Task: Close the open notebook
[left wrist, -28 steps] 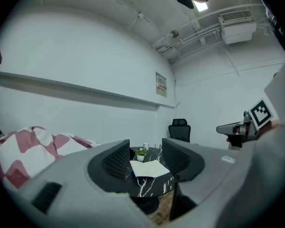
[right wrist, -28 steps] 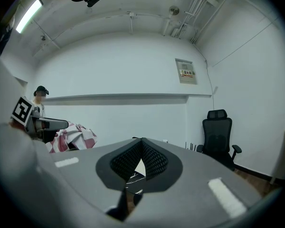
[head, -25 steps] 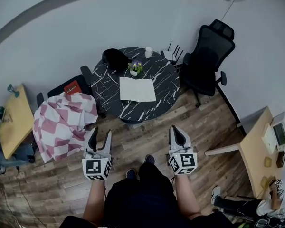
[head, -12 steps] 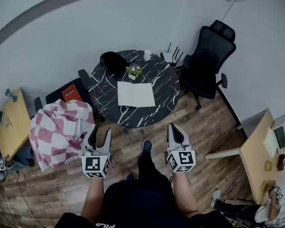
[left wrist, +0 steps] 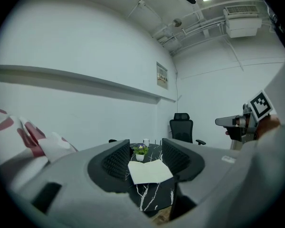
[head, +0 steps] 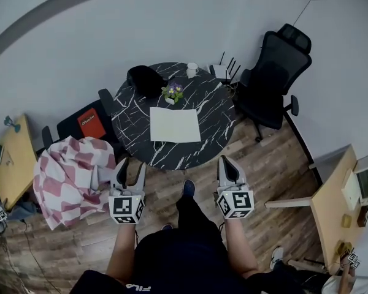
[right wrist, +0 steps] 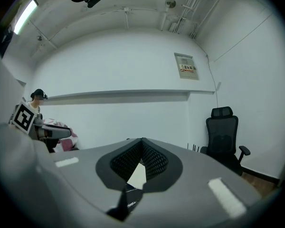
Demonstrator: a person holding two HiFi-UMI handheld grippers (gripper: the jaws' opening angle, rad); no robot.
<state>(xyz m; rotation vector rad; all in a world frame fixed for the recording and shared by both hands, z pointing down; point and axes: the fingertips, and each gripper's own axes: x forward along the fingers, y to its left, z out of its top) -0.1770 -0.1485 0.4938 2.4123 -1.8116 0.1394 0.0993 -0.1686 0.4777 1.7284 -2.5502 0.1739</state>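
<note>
Since the open notebook (head: 174, 125) at frame centre is not yet reached, the left gripper (head: 130, 167) is held spread, the right gripper (head: 229, 164) pressed together.

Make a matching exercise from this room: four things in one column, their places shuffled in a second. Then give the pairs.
1. notebook
2. flower pot
3. white cup
4. office chair

A. near the far edge of the table
B. on the floor, right of the table
C. lying open at the table's middle
D. just beyond the notebook's far side

Pairs: 1-C, 2-D, 3-A, 4-B
</note>
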